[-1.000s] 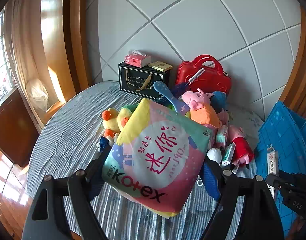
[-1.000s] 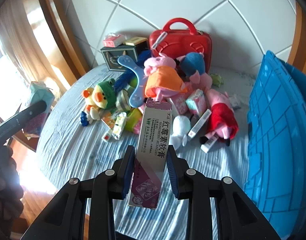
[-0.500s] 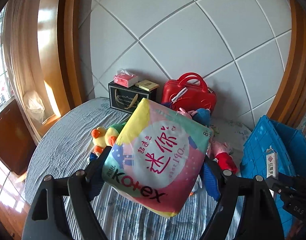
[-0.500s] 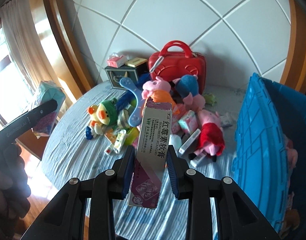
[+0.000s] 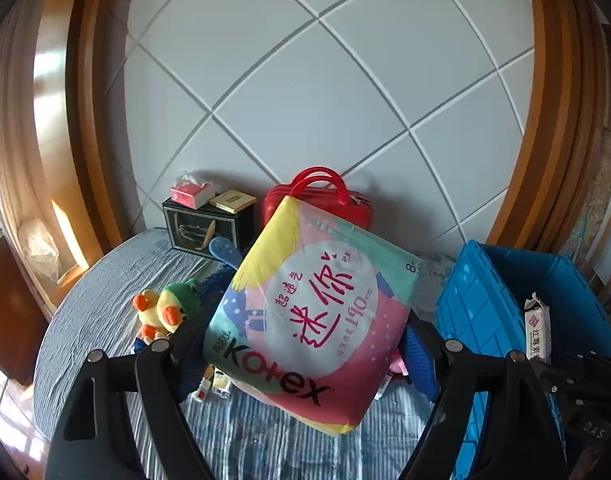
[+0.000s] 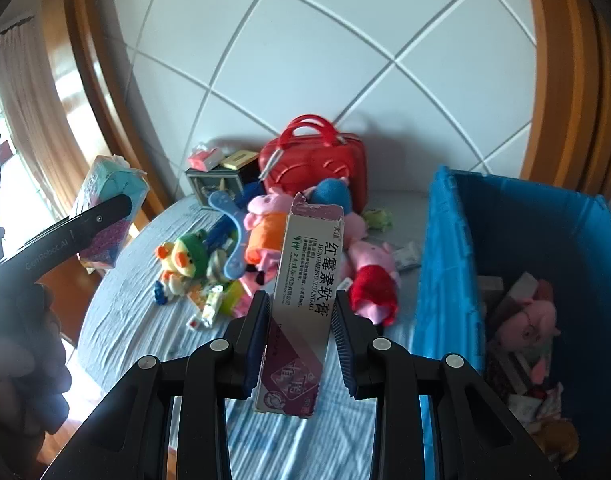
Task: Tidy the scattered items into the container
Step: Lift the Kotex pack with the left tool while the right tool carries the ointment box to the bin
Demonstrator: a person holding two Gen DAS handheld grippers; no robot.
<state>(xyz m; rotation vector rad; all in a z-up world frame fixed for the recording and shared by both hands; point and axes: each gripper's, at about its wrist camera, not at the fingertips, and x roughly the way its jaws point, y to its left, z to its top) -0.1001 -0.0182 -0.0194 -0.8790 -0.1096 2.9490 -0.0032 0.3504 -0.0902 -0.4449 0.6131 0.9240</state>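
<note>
My left gripper (image 5: 305, 344) is shut on a colourful Kotex pad pack (image 5: 309, 320), held above the striped bed. My right gripper (image 6: 299, 332) is shut on a tall white and purple ointment box (image 6: 305, 296), held upright left of the blue crate (image 6: 445, 264); the box also shows in the left wrist view (image 5: 538, 332) over the crate (image 5: 477, 320). The crate holds a pink plush (image 6: 533, 320) and small boxes. Scattered toys lie on the bed: a duck plush (image 6: 181, 256), pig plushes (image 6: 369, 276) and a blue hanger (image 6: 229, 232).
A red case (image 6: 313, 164) and a black box (image 5: 203, 228) with a tissue pack stand against the tiled wall. Small packets (image 6: 209, 308) lie near the duck. The left gripper with its pack shows at the left of the right wrist view (image 6: 109, 208).
Both grippers have risen and drawn back from the toy pile, still holding their items. The right gripper has swung toward the blue crate, whose inside now shows.
</note>
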